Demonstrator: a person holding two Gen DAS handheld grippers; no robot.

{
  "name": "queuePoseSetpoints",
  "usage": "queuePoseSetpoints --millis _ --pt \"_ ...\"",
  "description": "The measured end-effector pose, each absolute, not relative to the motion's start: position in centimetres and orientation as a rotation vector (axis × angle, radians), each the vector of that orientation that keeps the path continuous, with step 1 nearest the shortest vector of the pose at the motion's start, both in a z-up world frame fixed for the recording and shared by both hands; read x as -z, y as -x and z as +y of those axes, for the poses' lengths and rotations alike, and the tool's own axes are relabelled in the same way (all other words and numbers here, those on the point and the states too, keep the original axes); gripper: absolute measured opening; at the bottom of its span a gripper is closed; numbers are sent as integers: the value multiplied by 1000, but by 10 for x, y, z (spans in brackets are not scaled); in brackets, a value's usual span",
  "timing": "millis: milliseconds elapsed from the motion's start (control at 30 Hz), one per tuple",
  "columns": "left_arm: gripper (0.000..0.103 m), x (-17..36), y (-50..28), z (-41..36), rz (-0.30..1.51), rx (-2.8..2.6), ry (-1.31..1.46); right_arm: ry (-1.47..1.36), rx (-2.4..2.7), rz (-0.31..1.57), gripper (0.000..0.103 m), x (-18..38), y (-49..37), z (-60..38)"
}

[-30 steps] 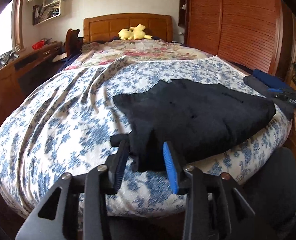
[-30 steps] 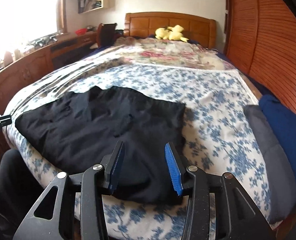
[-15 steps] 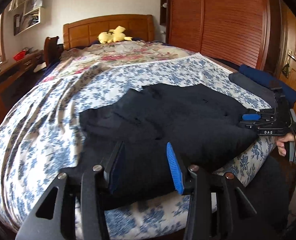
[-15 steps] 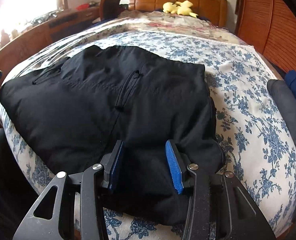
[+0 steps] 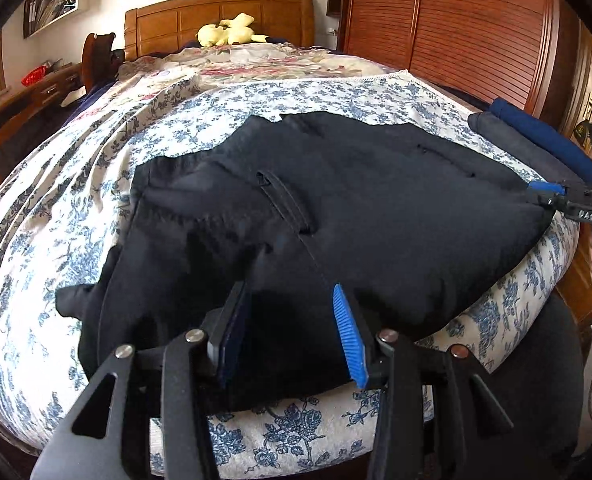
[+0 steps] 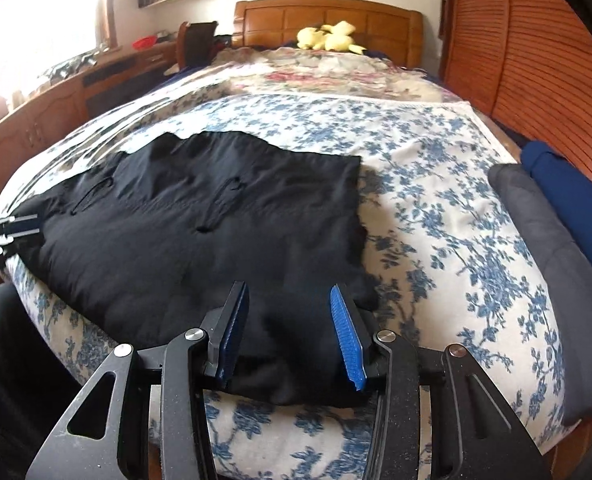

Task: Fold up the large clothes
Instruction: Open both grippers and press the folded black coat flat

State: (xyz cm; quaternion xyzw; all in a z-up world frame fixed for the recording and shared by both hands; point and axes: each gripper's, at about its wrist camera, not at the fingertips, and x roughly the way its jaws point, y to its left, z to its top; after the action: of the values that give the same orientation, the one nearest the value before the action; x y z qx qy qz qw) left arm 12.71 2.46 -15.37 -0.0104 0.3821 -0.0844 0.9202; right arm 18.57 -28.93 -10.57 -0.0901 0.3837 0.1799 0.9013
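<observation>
Both claws have dropped toward the black garment [image 5: 375, 208] at the bed's [image 5: 56, 208] near edge: left claw [image 5: 292, 332] and right claw [image 6: 292, 332] gape, unclamped. "DAS" marks the right claw at frame right.

Left gripper [image 5: 292, 332] shifted from garment's left corner to point over near hem of black garment [image 5: 335, 208]; cloth now fills gap between fingers [image 5: 345, 332]. Garment's left corner, hanging off bed edge a second ago, now lies on floral bedspread [image 5: 56, 200]. Right gripper [image 6: 292, 332] dropped closer to near right corner of garment; cloth larger in right wrist view.
</observation>
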Motion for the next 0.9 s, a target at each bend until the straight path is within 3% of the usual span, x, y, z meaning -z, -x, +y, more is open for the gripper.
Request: queuePoseSetpoints --millis 133,467,900 --pt "42 157 -124 25 781 177 29 177 -393 872 43 135 -195 -293" --pt "42 159 -123 26 772 172 33 190 -349 814 44 107 -180 -301" --pt "42 155 -121 25 768 174 52 91 -340 908 69 139 -197 -321"
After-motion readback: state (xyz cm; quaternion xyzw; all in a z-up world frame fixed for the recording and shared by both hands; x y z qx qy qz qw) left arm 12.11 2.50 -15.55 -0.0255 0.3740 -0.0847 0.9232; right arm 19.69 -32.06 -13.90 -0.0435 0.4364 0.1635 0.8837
